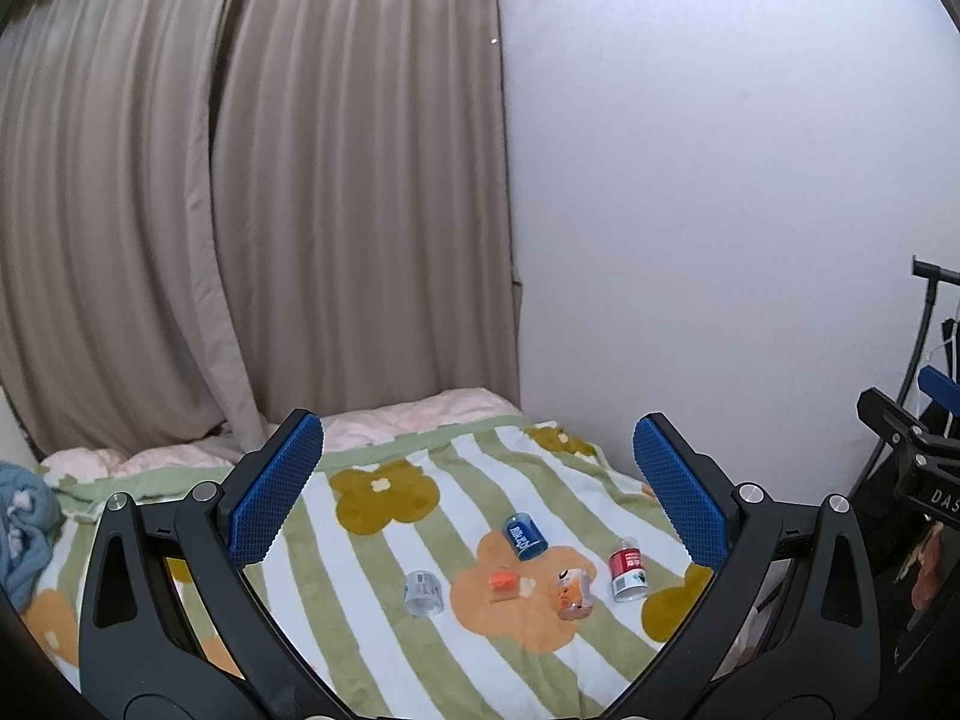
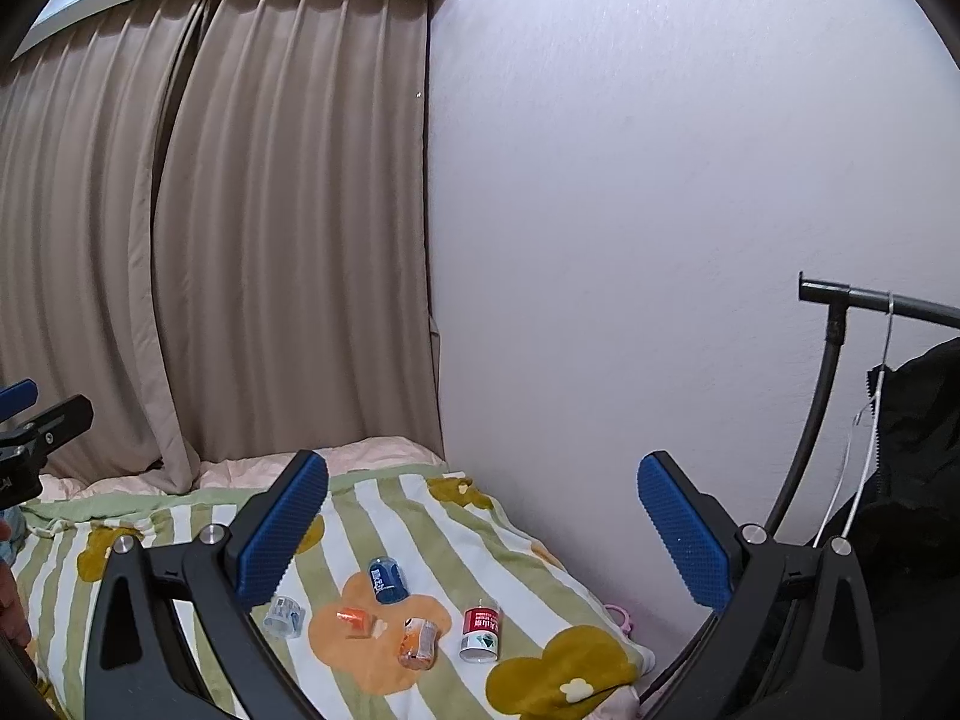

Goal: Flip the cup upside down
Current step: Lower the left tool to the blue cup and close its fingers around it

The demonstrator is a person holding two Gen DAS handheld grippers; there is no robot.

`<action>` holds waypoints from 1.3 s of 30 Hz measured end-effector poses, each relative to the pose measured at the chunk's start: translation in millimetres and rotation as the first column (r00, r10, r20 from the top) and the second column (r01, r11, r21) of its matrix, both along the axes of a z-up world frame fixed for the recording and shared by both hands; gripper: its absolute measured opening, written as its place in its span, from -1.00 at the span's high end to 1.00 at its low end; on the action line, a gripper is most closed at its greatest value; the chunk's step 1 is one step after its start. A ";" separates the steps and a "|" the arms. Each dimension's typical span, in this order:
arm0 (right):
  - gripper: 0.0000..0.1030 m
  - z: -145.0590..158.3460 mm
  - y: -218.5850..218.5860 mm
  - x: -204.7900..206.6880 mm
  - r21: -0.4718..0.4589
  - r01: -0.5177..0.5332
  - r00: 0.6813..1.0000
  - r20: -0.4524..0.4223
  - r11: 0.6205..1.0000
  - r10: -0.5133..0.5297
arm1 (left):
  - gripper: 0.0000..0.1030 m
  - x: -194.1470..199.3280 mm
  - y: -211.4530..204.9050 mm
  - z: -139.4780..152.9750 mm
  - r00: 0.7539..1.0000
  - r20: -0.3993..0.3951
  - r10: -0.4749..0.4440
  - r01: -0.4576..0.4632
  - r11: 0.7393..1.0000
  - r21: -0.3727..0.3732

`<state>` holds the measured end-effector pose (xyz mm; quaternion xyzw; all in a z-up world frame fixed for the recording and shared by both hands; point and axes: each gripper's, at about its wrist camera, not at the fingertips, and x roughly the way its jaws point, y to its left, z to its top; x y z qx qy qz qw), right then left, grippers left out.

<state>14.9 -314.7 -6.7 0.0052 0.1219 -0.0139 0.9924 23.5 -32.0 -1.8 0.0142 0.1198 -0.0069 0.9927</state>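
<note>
Several small cups stand on a striped flower blanket (image 1: 384, 648) on a bed. A blue cup (image 1: 523, 536) (image 2: 387, 579) is farthest back. A red and white cup (image 1: 627, 575) (image 2: 480, 633) is at the right. An orange cup (image 1: 573, 594) (image 2: 417, 642) leans in the middle, a small orange one (image 1: 503, 584) (image 2: 354, 623) beside it, and a clear pale blue cup (image 1: 423, 592) (image 2: 284, 616) at the left. My left gripper (image 1: 477, 492) and right gripper (image 2: 483, 531) are both open and empty, held well above and short of the cups.
Beige curtains (image 1: 240, 210) hang behind the bed and a white wall (image 1: 720, 210) runs along its right side. A black clothes rack (image 2: 840, 324) with dark garments stands at the right. A blue bundle of cloth (image 1: 24, 534) lies at the bed's left.
</note>
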 end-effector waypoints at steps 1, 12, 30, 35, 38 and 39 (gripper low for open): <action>-1.00 -2.3 -1.9 3.6 0.002 -0.010 1.000 -0.006 1.000 0.010 | -1.00 2.9 -2.3 -1.6 1.000 -0.005 0.010 -0.010 1.000 -0.001; -1.00 -45.7 -6.4 60.7 0.071 -0.030 0.995 -0.093 0.997 0.037 | -1.00 102.2 -6.8 -37.3 0.983 -0.181 -0.034 0.027 0.999 -0.041; -1.00 -171.0 37.1 201.8 0.137 0.025 0.941 -0.337 0.990 0.022 | -1.00 415.2 -41.5 -287.7 0.702 -0.707 -0.088 0.048 0.996 -0.076; -1.00 -216.6 50.9 230.4 0.159 0.032 0.919 -0.393 0.987 0.033 | -1.00 469.7 -52.4 -361.2 0.623 -0.780 -0.061 0.048 0.998 -0.039; -1.00 -238.6 56.7 246.3 0.155 0.034 0.907 -0.419 0.987 0.035 | -0.99 493.6 -58.1 -399.5 0.571 -0.820 -0.043 0.042 0.999 -0.023; -1.00 -244.1 58.2 250.2 0.150 0.035 0.904 -0.427 0.988 0.033 | -0.95 498.3 -59.6 -410.9 0.553 -0.832 -0.042 0.038 0.999 -0.025</action>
